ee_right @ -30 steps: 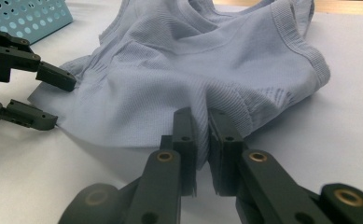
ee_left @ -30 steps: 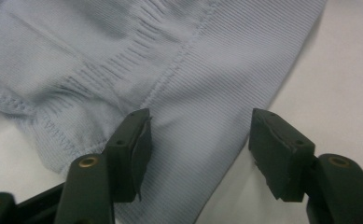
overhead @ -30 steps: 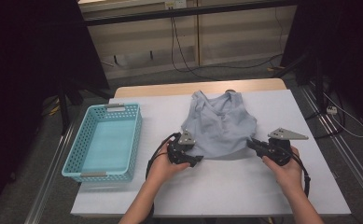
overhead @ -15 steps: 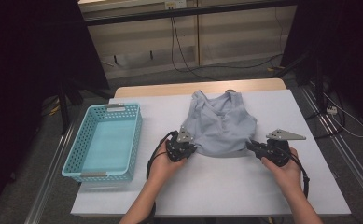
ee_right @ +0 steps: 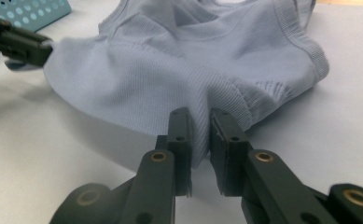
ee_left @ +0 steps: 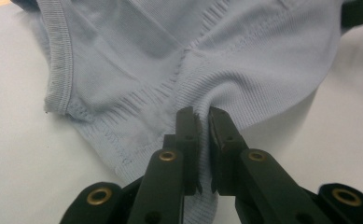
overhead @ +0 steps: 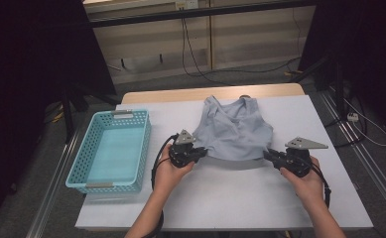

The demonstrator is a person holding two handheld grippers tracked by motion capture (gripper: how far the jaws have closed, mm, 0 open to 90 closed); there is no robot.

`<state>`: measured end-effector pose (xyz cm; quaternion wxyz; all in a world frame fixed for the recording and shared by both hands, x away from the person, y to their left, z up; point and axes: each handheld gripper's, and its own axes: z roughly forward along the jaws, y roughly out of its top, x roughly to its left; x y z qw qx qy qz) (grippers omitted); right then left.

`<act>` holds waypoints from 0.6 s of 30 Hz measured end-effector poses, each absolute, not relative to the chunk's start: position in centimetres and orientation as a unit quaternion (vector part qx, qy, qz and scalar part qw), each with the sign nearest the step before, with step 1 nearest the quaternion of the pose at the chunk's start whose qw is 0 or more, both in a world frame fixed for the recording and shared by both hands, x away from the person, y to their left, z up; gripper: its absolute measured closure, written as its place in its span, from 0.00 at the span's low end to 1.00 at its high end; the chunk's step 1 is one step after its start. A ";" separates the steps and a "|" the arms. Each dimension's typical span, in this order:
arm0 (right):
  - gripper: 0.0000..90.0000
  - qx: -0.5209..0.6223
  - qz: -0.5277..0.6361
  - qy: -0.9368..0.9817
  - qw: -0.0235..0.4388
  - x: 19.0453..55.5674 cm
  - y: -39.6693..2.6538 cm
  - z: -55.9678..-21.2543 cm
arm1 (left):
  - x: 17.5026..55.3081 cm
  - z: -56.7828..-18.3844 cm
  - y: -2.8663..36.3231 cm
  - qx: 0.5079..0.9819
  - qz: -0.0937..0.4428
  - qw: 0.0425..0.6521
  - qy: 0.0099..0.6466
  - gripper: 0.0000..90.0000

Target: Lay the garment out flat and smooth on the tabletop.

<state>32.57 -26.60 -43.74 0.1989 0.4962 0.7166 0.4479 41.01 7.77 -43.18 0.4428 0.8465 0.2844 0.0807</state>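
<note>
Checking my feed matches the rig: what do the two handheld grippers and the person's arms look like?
Both the left gripper and right gripper are matte black, with flat angular jaws pinned by brass-coloured rivets. Each carries a grey three-cornered plate on top and trails a black cable. The person's forearms are bare: no sleeves, gloves or watch visible.

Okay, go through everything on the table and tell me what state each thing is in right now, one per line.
Top: lying flat on the table, hem pinched at both lower corners.
Basket: upright, empty, left of the top.
Left tool: shut on the top's hem, having just closed.
Right tool: shut on the top's hem, jaws easing slightly.
Table: covered in white.
</note>
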 end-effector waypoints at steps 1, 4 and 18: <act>0.88 0.495 0.444 0.720 0.199 32.6 -26.5 -43.9 | 41.0 -43.1 7.8 0.846 0.083 0.444 0.284 0.93; 0.87 0.492 0.441 0.724 0.198 32.7 -26.2 -44.1 | 41.1 -42.9 8.2 0.841 0.083 0.450 0.289 0.93; 0.61 0.490 0.397 0.748 0.208 33.0 -25.0 -45.6 | 41.5 -42.9 8.5 0.836 0.081 0.451 0.303 0.93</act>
